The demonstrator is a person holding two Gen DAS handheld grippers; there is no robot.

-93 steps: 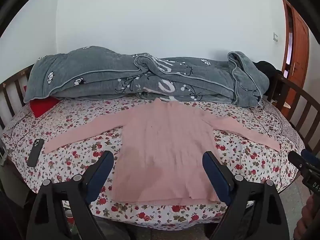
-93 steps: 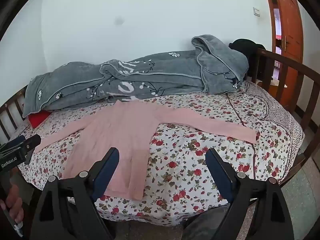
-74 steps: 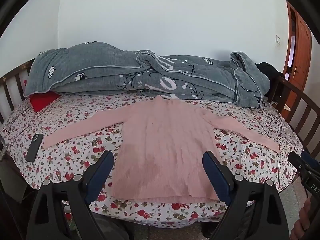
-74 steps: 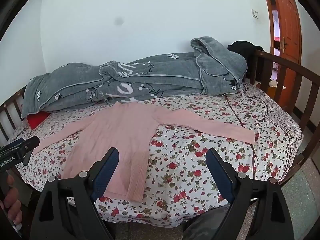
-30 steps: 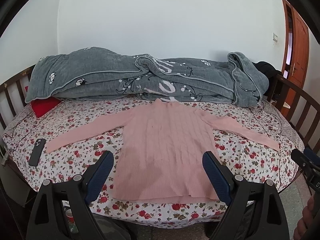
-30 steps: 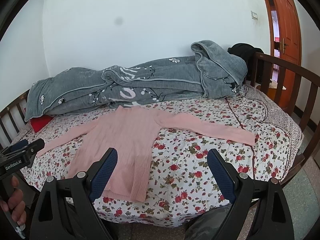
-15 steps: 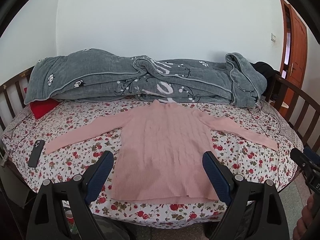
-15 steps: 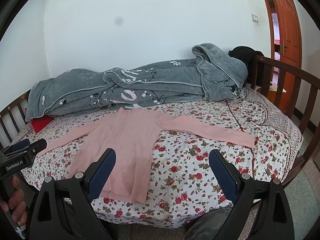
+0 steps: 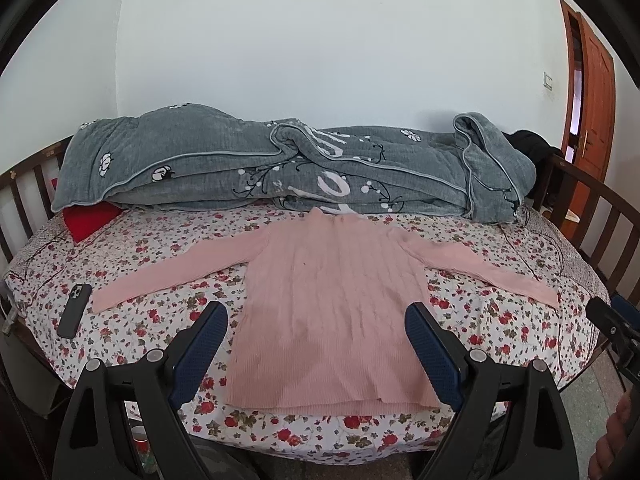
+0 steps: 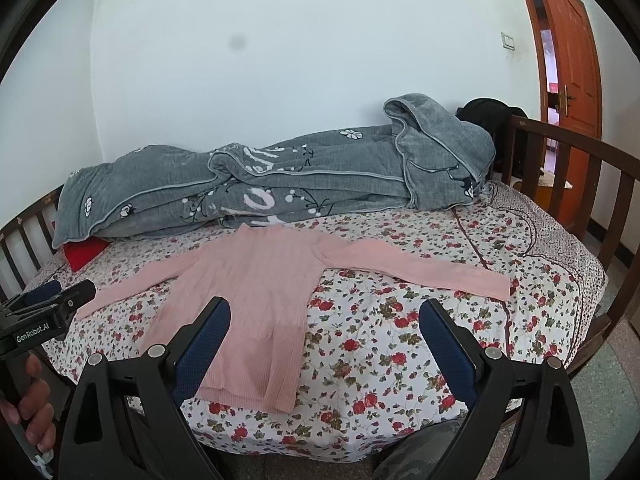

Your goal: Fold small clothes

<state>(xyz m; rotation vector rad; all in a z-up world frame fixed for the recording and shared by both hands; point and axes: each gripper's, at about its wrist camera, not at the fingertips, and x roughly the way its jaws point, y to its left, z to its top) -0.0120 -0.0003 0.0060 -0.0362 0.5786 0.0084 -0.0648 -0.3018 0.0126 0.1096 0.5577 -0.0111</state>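
Observation:
A pink long-sleeved ribbed sweater (image 9: pixel 332 296) (image 10: pixel 248 300) lies flat on the floral bed sheet (image 9: pixel 168 304), hem toward me, both sleeves spread out to the sides. My left gripper (image 9: pixel 316 316) hangs open in front of the hem, off the bed, holding nothing. My right gripper (image 10: pixel 326 312) is open too, in front of the sweater's right half and clear of the fabric. Its right sleeve (image 10: pixel 432 270) stretches toward the bed's right side.
A rolled grey quilt (image 9: pixel 288 172) fills the back of the bed against the wall. A black phone (image 9: pixel 74 310) lies near the left sleeve end, with a red cushion (image 9: pixel 90 220) behind it. Wooden rails (image 10: pixel 580 184) bound both ends; an orange door (image 10: pixel 568 60) stands right.
Both views have drifted only slightly, with small up-and-down and sideways shifts. The sweater has not moved and both grippers stay open.

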